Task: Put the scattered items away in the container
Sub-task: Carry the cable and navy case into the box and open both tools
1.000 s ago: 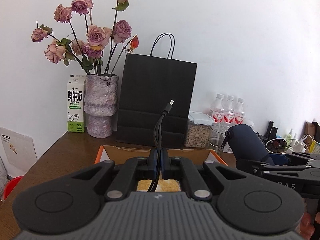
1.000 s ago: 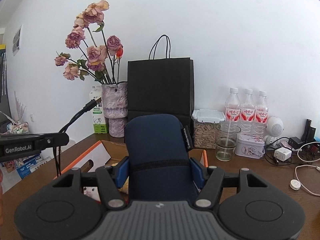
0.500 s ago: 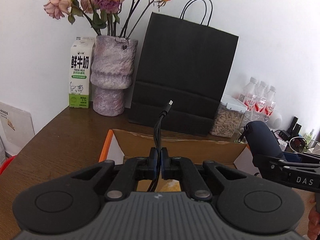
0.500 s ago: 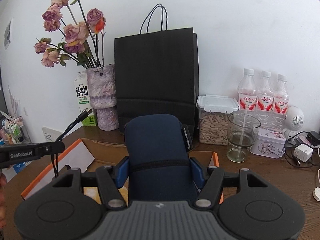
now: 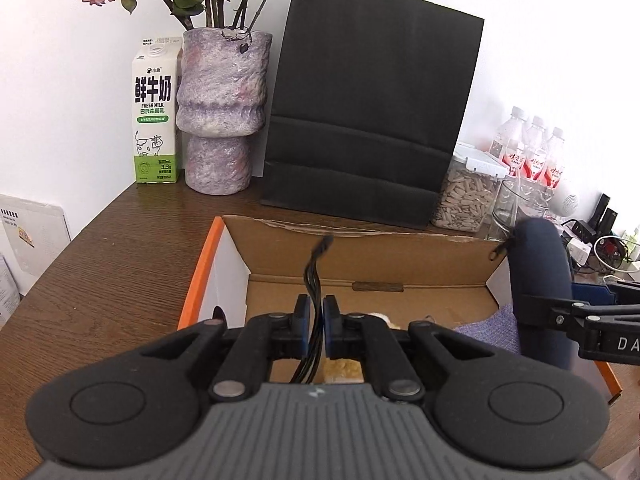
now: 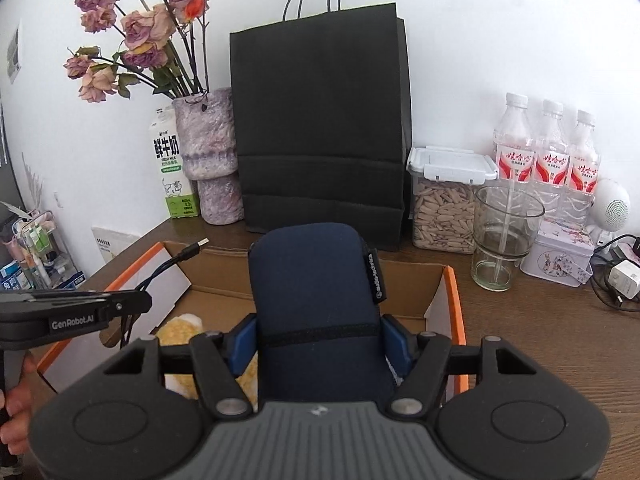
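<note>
A vase [image 5: 220, 112] is holding dried roses on the tabletop [image 5: 120, 240]. An open cardboard box [image 6: 452, 300] is holding something yellow [image 6: 180, 328] and a purple cloth [image 5: 488, 328]. Over it, the left gripper [image 5: 316, 322] fingers are pinching a black cable [image 5: 314, 276]. The right gripper [image 6: 320, 340] fingers, just widening slightly, are clasping a navy pouch [image 6: 316, 288]. Beyond, a lidded jar [image 6: 444, 208] is holding seeds.

The cardboard box [image 5: 360, 256] is open on top, so a gripper can pass in from above. Behind it the black paper bag [image 5: 372, 120] and the vase [image 5: 220, 120] block the way; a glass [image 6: 504, 236] stands at right.
</note>
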`<state>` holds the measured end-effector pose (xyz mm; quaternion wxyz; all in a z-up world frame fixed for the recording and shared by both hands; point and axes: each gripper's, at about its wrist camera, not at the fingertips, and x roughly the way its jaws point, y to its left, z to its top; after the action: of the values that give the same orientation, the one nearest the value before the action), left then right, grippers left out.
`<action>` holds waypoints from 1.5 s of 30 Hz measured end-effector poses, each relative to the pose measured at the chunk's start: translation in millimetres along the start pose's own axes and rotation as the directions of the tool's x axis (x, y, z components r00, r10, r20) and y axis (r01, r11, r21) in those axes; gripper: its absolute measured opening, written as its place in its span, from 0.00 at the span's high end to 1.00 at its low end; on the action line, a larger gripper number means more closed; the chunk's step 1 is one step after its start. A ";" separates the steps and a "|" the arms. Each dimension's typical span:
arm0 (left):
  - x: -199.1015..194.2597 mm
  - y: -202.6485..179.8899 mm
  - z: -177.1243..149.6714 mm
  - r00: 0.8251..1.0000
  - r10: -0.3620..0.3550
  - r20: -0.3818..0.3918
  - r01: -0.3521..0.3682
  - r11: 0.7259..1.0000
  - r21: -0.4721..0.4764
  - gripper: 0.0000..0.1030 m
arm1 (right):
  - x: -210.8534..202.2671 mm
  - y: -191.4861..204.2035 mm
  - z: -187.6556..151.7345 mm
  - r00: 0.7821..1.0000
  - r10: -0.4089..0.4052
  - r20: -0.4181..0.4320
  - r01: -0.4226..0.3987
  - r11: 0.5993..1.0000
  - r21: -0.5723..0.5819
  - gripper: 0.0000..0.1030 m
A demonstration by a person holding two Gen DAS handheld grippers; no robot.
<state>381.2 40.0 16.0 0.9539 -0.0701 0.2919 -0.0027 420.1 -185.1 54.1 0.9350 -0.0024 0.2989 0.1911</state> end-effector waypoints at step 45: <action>-143.3 -25.1 -28.0 0.989 -0.018 0.147 0.006 0.997 0.080 0.00 | -147.6 60.9 -46.1 0.983 -0.121 0.139 0.138 0.984 -0.113 0.00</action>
<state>247.6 18.0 76.2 0.9749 -0.0338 0.2197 -0.0148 262.1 -186.7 105.6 0.9612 -0.0665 0.2235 0.1474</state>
